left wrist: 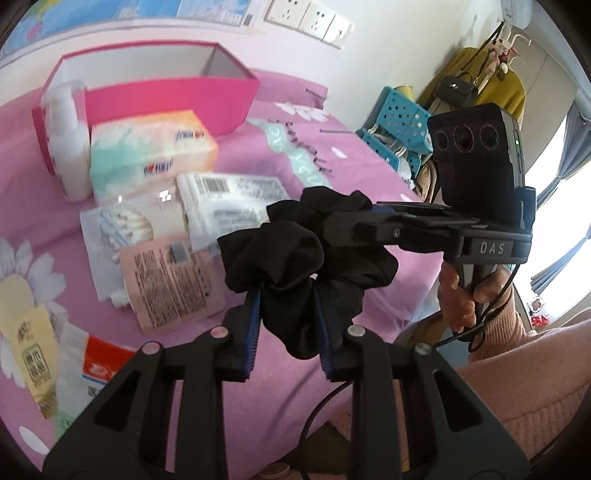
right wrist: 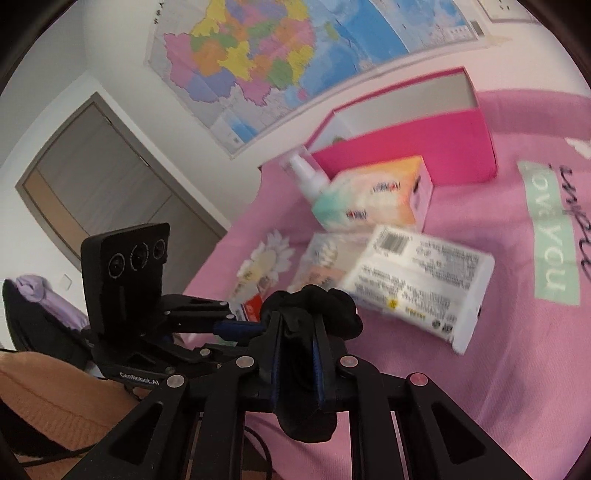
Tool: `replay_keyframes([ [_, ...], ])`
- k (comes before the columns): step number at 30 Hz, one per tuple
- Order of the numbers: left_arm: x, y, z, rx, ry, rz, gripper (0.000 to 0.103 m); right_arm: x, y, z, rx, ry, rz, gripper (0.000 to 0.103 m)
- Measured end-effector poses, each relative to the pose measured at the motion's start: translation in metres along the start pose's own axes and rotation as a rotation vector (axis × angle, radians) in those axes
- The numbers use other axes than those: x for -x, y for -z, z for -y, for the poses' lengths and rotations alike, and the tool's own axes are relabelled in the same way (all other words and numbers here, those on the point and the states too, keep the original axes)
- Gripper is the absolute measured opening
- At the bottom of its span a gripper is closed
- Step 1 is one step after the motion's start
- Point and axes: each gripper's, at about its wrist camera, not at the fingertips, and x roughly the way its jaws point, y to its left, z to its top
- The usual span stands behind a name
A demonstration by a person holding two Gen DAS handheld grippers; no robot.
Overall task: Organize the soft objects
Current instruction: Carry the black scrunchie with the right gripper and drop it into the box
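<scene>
Two grippers clamped on one black scrunchie [left wrist: 306,254], held up above the pink bedspread [left wrist: 258,155]. Left gripper [left wrist: 288,306] with jaws clenched on the lower folds of the fabric; right gripper [left wrist: 354,225] reaching in from the right side of the left view, jaws pinched on the upper part. Scrunchie clear of the bed, hanging between the two tools, near the white wipes pack [left wrist: 232,206] but not touching it as far as can be told.

Progress, judged: early. Pink box [left wrist: 177,99] open and, from what shows of its inside, apparently empty. Still lying out on the bedspread: tissue pack [left wrist: 151,155], white pump bottle [left wrist: 66,136], cotton swab bag [left wrist: 122,221], pink pouch [left wrist: 170,277], yellow packet [left wrist: 33,347], red-and-white packet [left wrist: 96,365]. Nothing seen stowed yet; scrunchie probably the item now in hand for the box.

Left view only: wall sockets [left wrist: 306,16], blue perforated basket [left wrist: 399,118], hanging yellow garment with black bag [left wrist: 458,86], window at far right, person's hand [left wrist: 465,291] on the right tool's handle, pink sleeve.

Right view only: wall map [right wrist: 280,48], door [right wrist: 110,177], purple cloth on a dark chair at left edge, orange sleeve [right wrist: 48,398] low left, printed mint strip on the bedspread read more plainly. Left tool seen side-on there, blue pad visible at the fabric.
</scene>
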Motion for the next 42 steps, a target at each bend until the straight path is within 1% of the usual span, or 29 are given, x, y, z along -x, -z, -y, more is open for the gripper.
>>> replay_keyframes([
  [5,0.012,-0.024,0.001,-0.017,-0.014,0.053,0.029,0.008,-0.024,-0.007,0.048,-0.001,0.041,0.013],
  [8,0.018,-0.045,0.001,-0.035,-0.046,0.095,0.029,0.013,-0.043,-0.010,0.087,0.017,0.071,0.013],
  [13,0.021,-0.094,-0.002,-0.068,-0.112,0.155,0.029,0.021,-0.086,-0.012,0.151,0.053,0.128,0.013],
  [15,0.019,-0.118,-0.006,-0.071,-0.152,0.175,0.029,0.022,-0.108,-0.009,0.171,0.068,0.152,0.013],
  [17,0.015,-0.136,-0.012,-0.066,-0.168,0.176,0.029,0.021,-0.129,-0.006,0.188,0.102,0.168,0.013],
  [20,0.005,-0.165,-0.021,-0.062,-0.220,0.183,0.029,0.016,-0.159,0.002,0.196,0.136,0.191,0.013],
  [21,0.001,-0.175,-0.025,-0.056,-0.231,0.181,0.029,0.013,-0.169,0.005,0.200,0.159,0.200,0.013],
  [23,-0.008,-0.192,-0.036,-0.031,-0.251,0.174,0.029,0.008,-0.186,0.012,0.200,0.176,0.204,0.013],
  [25,-0.017,-0.205,-0.044,-0.024,-0.288,0.171,0.029,0.001,-0.200,0.021,0.193,0.201,0.203,0.013],
  [27,-0.028,-0.215,-0.055,0.001,-0.300,0.153,0.029,-0.007,-0.213,0.031,0.187,0.226,0.197,0.013],
  [32,-0.058,-0.229,-0.074,0.035,-0.356,0.100,0.029,-0.029,-0.236,0.061,0.165,0.292,0.162,0.013],
  [35,-0.077,-0.235,-0.083,0.049,-0.398,0.063,0.029,-0.045,-0.243,0.077,0.163,0.347,0.137,0.013],
  [37,-0.086,-0.237,-0.090,0.075,-0.402,0.038,0.029,-0.059,-0.245,0.086,0.172,0.400,0.111,0.013],
  [38,-0.088,-0.237,-0.094,0.088,-0.403,0.026,0.029,-0.064,-0.245,0.090,0.173,0.425,0.099,0.016],
  [40,-0.088,-0.233,-0.095,0.089,-0.408,0.021,0.029,-0.073,-0.245,0.097,0.175,0.494,0.080,0.018],
  [41,-0.086,-0.230,-0.095,0.084,-0.409,0.023,0.029,-0.074,-0.245,0.099,0.171,0.520,0.077,0.024],
  [42,-0.084,-0.228,-0.094,0.080,-0.407,0.026,0.029,-0.074,-0.243,0.102,0.162,0.555,0.083,0.027],
])
